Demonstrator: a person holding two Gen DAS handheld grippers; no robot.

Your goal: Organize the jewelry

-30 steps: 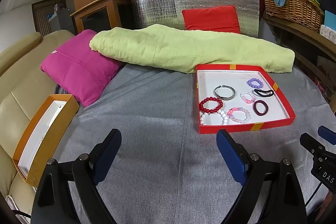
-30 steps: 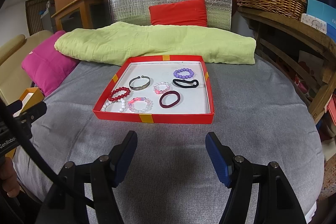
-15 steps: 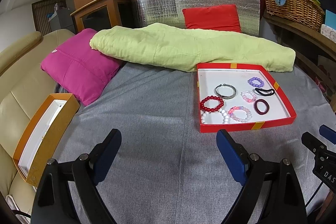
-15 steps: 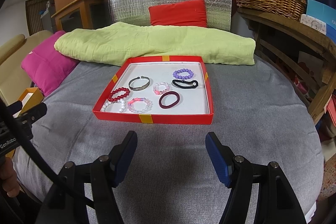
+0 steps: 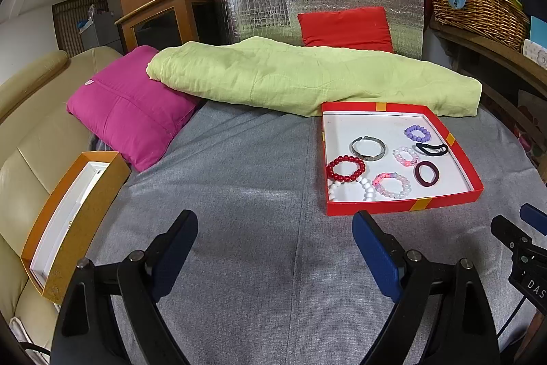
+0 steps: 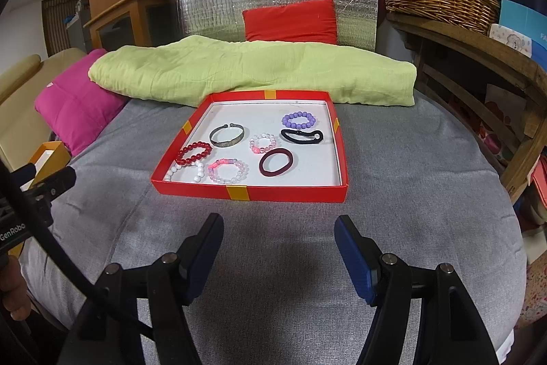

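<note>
- Seven pieces lie loose in the shallow red cardboard tray (image 6: 253, 194) on the grey fabric-covered surface (image 6: 410, 194): a red bead bracelet (image 6: 193, 153) overlapping a white bead bracelet (image 6: 184, 172), a metal bangle (image 6: 227, 135), two pink bead bracelets, a purple bead bracelet (image 6: 298, 120), and two elastic bands.
- The orange cardboard box with white lining (image 5: 71, 221) sits well apart at the left; its contents cannot be made out.
- This fits either jewelry already gathered in the tray or still awaiting sorting.
- Left gripper (image 5: 275, 248) and right gripper (image 6: 278, 250): jaws wide, holding nothing, short of the tray.
</note>
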